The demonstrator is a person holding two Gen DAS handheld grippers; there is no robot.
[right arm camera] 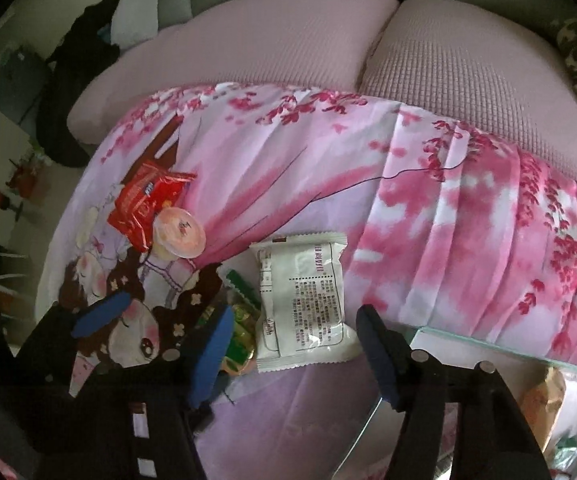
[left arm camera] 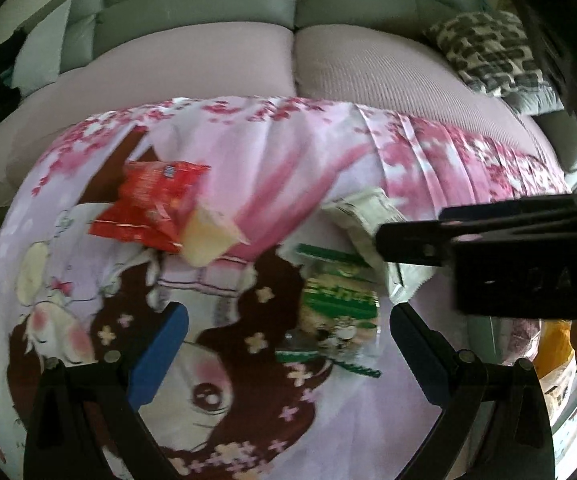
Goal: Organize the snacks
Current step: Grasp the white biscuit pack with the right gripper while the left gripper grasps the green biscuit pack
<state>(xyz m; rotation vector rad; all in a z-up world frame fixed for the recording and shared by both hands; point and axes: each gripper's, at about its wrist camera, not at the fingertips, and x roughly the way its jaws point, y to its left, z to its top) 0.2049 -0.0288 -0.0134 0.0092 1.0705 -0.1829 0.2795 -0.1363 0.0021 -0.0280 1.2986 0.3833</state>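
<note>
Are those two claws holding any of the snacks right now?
No. The right gripper straddles the white packet without pinching it; the left gripper hangs open over the green packet.

Glossy red foil packet (right arm camera: 146,202), matt white wrapper (right arm camera: 302,300), printed cloth cover (right arm camera: 428,240), probably ribbed sofa fabric (right arm camera: 468,92).

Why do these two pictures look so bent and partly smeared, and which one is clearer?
Both views are fisheye, so the sofa and the pink printed cloth bulge and the corners go black. The left wrist view is motion-smeared: the green snack packet and red snack packet look streaky. The right wrist view is sharper, with print visible on the white snack packet. Lighting is dim and soft in both.
</note>
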